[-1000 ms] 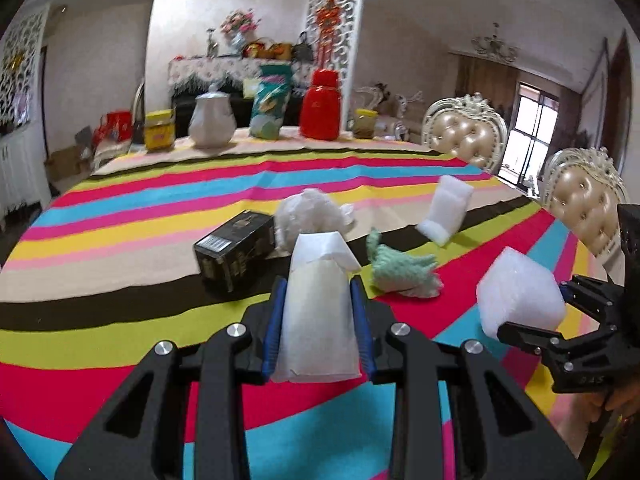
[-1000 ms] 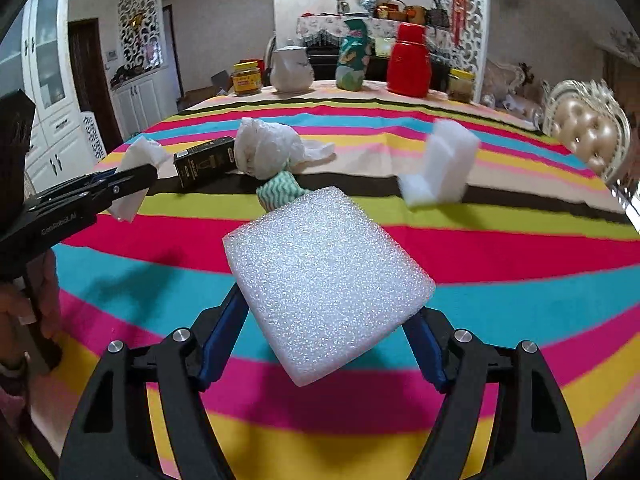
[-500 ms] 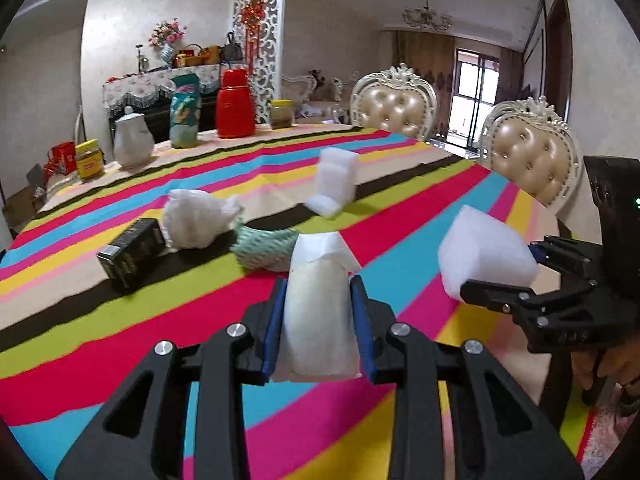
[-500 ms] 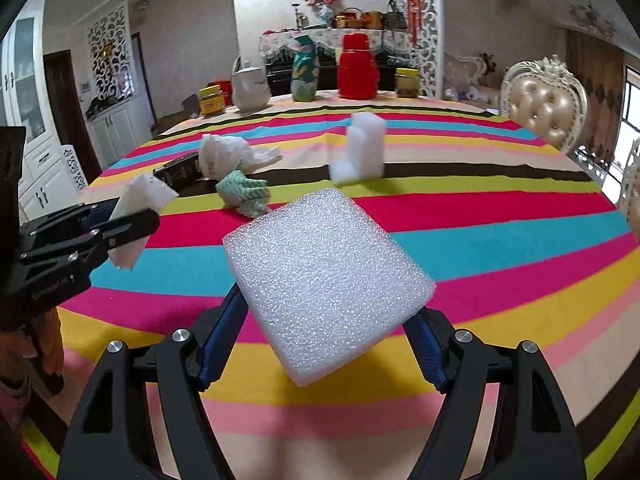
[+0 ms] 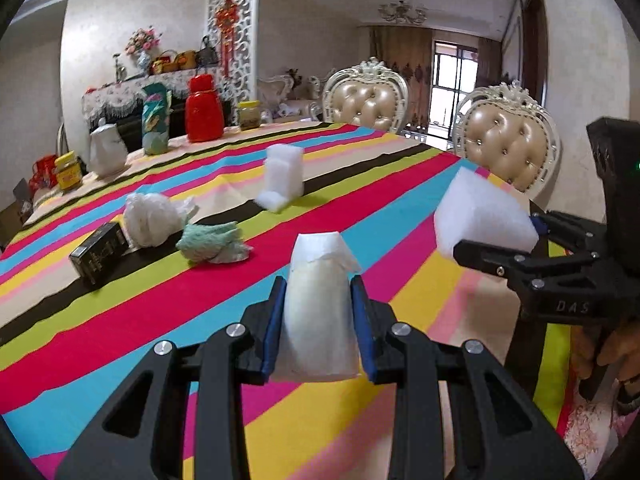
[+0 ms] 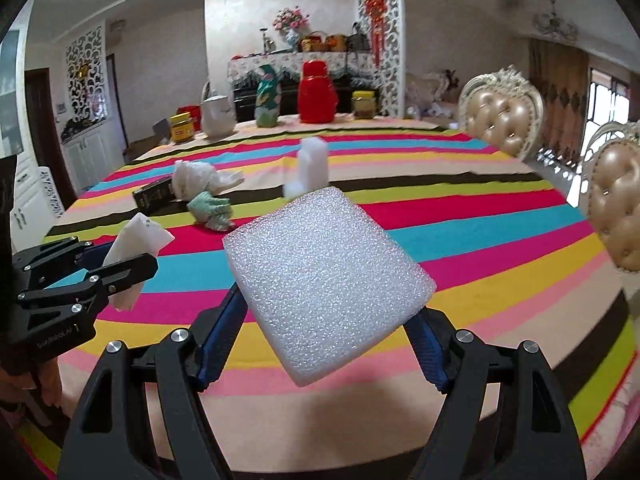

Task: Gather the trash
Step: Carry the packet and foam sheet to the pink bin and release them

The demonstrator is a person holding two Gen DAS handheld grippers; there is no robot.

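My left gripper is shut on a folded white paper packet, held above the striped tablecloth; it also shows in the right wrist view. My right gripper is shut on a white foam block, seen at the right of the left wrist view. On the table lie a crumpled white bag, a green-white wad, a black box and an upright foam piece.
At the table's far end stand a red jar, a teal packet, a white teapot and yellow-lidded jars. Two padded chairs stand along the right edge. The near table edge is just below my grippers.
Both grippers, each keeping its load, have swung to the right and drawn back toward the table's near edge. The trash on the table has not moved.
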